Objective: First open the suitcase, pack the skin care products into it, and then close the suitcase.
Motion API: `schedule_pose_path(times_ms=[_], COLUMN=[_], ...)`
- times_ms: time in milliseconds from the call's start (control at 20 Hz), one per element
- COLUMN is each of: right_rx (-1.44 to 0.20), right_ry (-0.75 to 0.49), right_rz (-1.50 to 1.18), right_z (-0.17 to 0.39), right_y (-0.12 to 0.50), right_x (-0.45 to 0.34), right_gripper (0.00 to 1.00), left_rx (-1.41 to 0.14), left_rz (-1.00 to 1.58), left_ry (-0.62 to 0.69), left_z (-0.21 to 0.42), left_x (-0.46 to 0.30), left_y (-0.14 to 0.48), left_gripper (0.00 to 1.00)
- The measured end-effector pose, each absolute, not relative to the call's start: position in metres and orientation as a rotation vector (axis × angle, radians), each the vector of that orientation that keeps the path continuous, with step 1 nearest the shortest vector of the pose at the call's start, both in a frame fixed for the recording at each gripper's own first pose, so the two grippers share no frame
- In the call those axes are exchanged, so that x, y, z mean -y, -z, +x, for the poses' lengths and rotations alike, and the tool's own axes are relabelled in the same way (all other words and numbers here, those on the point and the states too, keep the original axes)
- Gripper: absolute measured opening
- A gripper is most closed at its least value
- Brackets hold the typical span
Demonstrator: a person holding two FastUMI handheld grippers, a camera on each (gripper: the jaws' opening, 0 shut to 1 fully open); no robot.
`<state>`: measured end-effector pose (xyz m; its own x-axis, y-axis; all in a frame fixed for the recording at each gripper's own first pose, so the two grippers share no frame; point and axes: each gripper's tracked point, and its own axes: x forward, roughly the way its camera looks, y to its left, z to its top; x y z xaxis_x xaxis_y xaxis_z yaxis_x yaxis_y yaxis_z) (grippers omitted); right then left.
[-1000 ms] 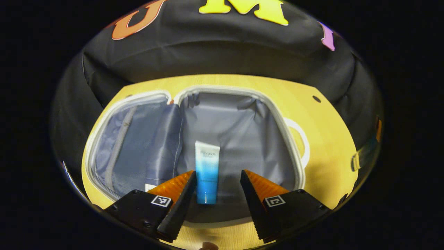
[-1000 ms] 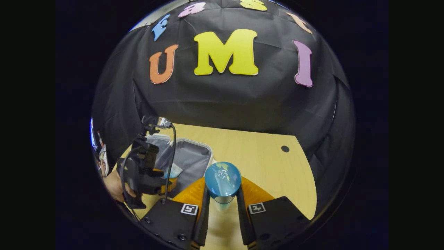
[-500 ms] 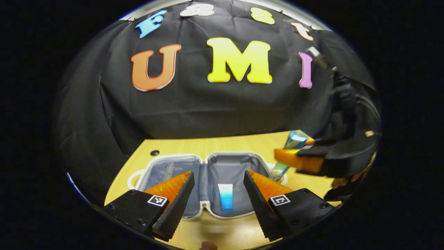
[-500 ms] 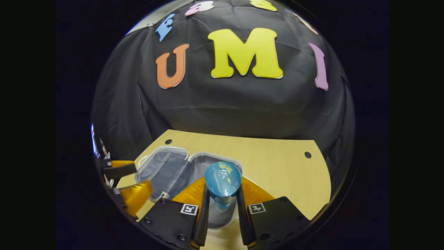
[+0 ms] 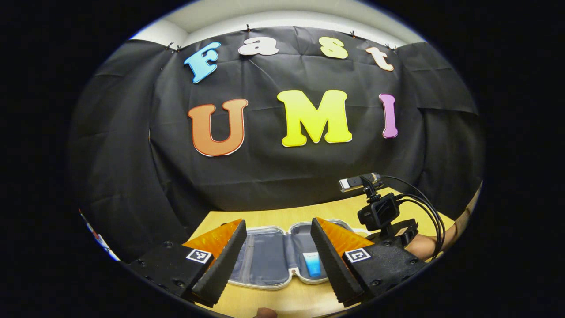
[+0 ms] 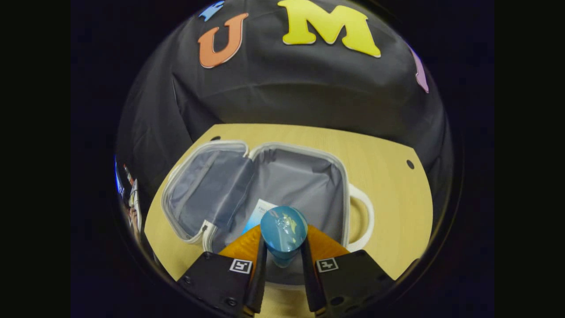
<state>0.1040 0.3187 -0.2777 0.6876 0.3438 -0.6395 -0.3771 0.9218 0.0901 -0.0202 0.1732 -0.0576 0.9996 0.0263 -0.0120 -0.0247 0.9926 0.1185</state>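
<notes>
**Right gripper holds bottle over open suitcase; left gripper empty, fingers apart**

Table (image 6: 388,194): wooden, its near edge cut off in both views. In the left gripper view most of it hides behind the left fingers.

Suitcase (image 6: 291,176): lies open flat on the table, grey lining up, two halves side by side, white handle at its right in the right gripper view. Its near rim is hidden behind the right gripper. In the left gripper view it is partly covered by the fingers; the right half is cut by the right finger.

Right gripper (image 6: 283,269): fingers clamped on a blue bottle (image 6: 283,229), one on each side, held above the suitcase's right half, near its front. Camera looks down the bottle's end; its body is mostly hidden, length hard to tell.

Left gripper (image 5: 278,258): fingers wide apart, nothing between them, level and low, near the table's front, pointing at the suitcase.

Tube (image 5: 312,264): blue-and-white, lies in the suitcase's right half. In the right gripper view mostly hidden behind the bottle, only its white end shows.

A hand beside the right gripper, at the right of the left gripper view, is partly cut off.
</notes>
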Motion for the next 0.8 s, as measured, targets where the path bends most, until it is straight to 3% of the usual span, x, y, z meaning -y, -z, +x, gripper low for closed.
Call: schedule_pose_path(times_ms=[150, 800], right_rx=[-0.709, -0.828], right_ry=[-0.388, -0.250], right_rz=[-0.066, 0.013], right_z=[0.109, 0.177], right_y=[0.281, 0.313], right_x=[-0.320, -0.335], right_gripper=[0.33, 0.36], left_rx=[-0.014, -0.113], left_rz=[0.106, -0.016], left_ry=[-0.037, -0.112], left_z=[-0.020, -0.023], left_x=[-0.182, -0.227], left_y=[0.058, 0.098], left_gripper=[0.94, 0.94])
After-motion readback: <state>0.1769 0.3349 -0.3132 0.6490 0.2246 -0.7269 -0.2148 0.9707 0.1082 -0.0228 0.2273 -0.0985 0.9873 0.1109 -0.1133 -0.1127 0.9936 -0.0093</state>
